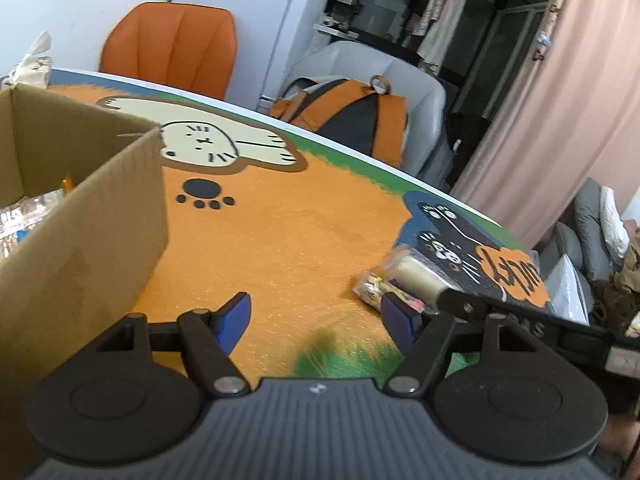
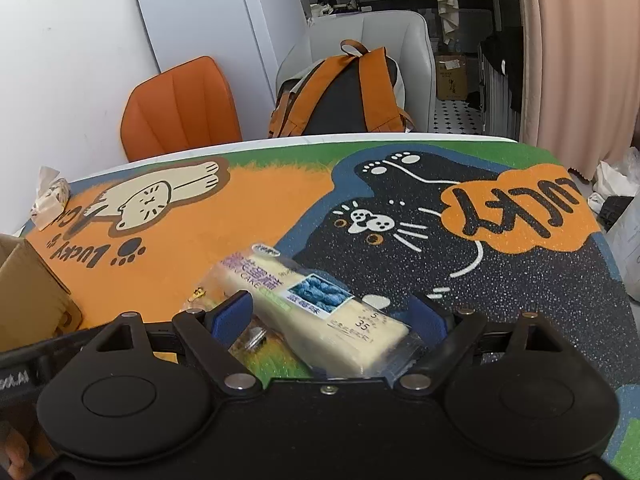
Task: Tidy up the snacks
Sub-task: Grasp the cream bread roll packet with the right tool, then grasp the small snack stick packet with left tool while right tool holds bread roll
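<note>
So here's where we're at with the snack sorting. Our right gripper (image 2: 328, 312) has its jaws spread wide on either side of the wrapped cake bar (image 2: 316, 308), which lies flat on the cat-print mat (image 2: 280, 208) covering the tabletop. The bar sits diagonally between the blue pads (image 2: 230, 314), so the jaws straddle it, but we can't see either pad actually pressing on it; we'd call it not gripped yet. There's a second, smaller snack packet (image 2: 200, 294) tucked just beside the bar on its left, partly under it as far as we can tell.

Our left gripper (image 1: 316, 318) is also apart, with nothing between its jaws, just bare orange mat. It hovers next to the cardboard box (image 1: 80, 208), which already has a few clear-wrapped snacks (image 1: 24, 216) in the bottom. From the left view, the bar and the small packet are off to the right, with the other gripper's finger reaching over them.

Handling guess: the bar looks light and soft, sponge cake in slick clear film, so it'll squash if we clamp hard and could slide if we pinch only the loose wrapper end. We reckon the best hold is across the short width near the middle, around the blue label, with a gentle squeeze. Since it's lying at an angle to the jaws, we'd probably want to roll the wrist a bit to square up first, and watch we don't drag the little packet along with it.
</note>
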The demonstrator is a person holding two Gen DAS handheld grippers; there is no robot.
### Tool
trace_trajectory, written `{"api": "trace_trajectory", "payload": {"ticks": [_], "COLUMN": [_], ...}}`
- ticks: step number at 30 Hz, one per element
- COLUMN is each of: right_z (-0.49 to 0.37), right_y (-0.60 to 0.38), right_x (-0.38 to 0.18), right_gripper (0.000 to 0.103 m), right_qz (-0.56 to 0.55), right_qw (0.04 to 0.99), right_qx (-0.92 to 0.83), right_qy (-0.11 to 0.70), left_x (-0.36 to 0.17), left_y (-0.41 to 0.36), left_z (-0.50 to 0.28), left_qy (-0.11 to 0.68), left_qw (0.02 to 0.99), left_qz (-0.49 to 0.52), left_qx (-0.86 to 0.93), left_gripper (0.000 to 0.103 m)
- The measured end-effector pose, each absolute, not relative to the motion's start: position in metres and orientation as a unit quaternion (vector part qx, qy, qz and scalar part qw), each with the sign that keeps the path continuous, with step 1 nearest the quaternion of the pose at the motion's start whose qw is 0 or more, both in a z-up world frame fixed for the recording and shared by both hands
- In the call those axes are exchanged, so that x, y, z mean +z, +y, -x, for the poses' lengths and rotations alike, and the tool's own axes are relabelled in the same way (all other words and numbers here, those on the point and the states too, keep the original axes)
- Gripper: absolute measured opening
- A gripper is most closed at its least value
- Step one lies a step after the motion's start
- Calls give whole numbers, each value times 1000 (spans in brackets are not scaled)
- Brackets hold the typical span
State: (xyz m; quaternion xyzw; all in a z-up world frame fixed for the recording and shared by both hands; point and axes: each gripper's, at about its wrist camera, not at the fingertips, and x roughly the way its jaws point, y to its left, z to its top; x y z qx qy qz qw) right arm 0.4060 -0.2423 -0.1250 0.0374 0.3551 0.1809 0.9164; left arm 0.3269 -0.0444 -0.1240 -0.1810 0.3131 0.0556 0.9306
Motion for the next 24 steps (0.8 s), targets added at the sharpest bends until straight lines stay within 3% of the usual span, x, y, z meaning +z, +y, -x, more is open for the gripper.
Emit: {"api": "trace_trajectory", "payload": {"ticks": [6,13,24], "right_z": [-404,-399,-396], "right_y": [-245,-242,-253], "right_x": [-129,-128,-124], "right_gripper": [69,41,36], "right_qz": [-34,-26,-61], "right_qw": [912,914,914], "right_qx": [180,173,141], "right_qy": [366,367,376], "left_x": [-125,-119,-112], "left_y": [-41,-47,-71], "left_z": [-327,-332,-355], "left_qy": [313,311,316], "left_qw": [930,932,933], "left_qz": [180,175,162], "left_qx": [66,67,58], "left_gripper": [71,71,71]}}
